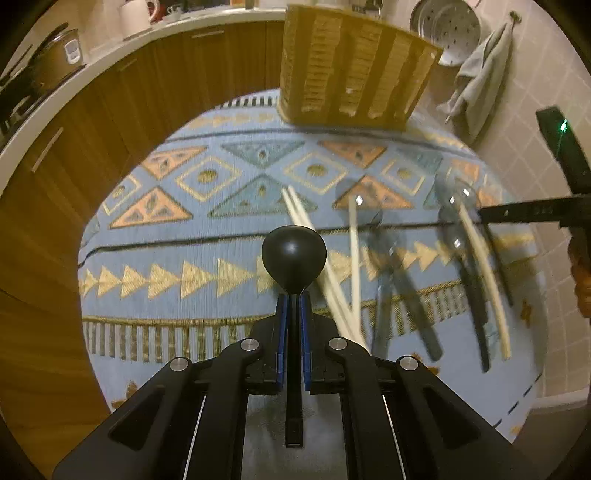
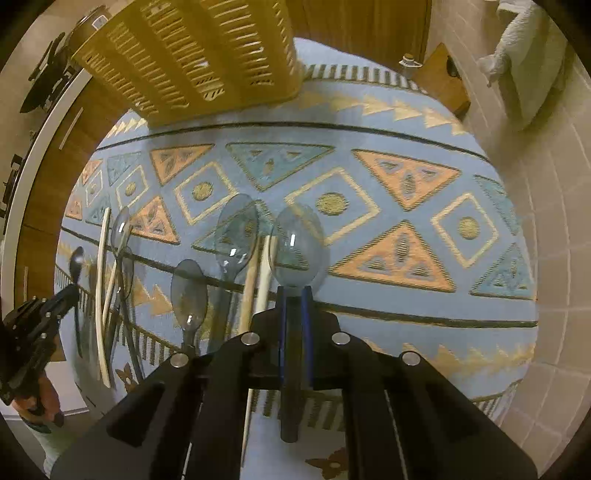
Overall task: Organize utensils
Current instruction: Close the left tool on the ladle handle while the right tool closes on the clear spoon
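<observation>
My left gripper is shut on a black spoon, bowl forward, above the patterned cloth. My right gripper is shut on a clear grey plastic spoon, bowl forward. On the cloth lie cream chopsticks, more clear spoons and dark-handled utensils. A yellow slotted utensil basket stands at the cloth's far edge; it also shows in the right wrist view. The left gripper appears in the right wrist view.
The blue patterned cloth covers a round table. Wooden cabinets curve behind at left. A tiled wall with a hanging towel and a colander stands at right. A pot sits on the counter.
</observation>
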{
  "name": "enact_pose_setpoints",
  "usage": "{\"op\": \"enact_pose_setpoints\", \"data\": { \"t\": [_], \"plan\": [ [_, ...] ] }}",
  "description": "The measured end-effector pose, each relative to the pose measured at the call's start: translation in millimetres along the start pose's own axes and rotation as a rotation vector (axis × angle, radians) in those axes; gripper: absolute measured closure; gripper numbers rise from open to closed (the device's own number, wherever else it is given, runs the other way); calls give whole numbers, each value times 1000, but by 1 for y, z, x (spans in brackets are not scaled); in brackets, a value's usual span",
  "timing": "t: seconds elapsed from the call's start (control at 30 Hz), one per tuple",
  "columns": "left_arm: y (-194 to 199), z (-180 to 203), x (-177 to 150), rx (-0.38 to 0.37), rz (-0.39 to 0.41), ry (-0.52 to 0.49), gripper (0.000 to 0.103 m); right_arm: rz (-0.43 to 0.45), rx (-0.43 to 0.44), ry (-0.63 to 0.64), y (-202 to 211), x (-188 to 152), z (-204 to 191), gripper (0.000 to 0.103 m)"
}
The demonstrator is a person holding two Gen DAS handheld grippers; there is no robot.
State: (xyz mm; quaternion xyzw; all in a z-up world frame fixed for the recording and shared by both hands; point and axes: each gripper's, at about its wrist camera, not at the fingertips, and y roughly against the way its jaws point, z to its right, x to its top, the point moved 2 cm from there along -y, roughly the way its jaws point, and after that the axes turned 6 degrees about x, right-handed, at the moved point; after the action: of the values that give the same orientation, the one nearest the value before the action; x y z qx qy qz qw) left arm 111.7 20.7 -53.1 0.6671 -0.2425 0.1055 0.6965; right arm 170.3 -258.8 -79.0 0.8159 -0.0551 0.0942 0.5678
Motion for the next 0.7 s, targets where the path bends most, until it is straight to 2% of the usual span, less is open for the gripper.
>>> {"op": "enact_pose_setpoints", "data": {
  "t": [0.47, 0.7],
  "plan": [
    [4, 4, 8, -59, 39, 15, 99, -54, -16, 9, -11, 2, 5, 96],
    [5, 5, 10, -72, 47, 12, 99, -84, -59, 40, -15, 7, -2, 95]
  ]
}}
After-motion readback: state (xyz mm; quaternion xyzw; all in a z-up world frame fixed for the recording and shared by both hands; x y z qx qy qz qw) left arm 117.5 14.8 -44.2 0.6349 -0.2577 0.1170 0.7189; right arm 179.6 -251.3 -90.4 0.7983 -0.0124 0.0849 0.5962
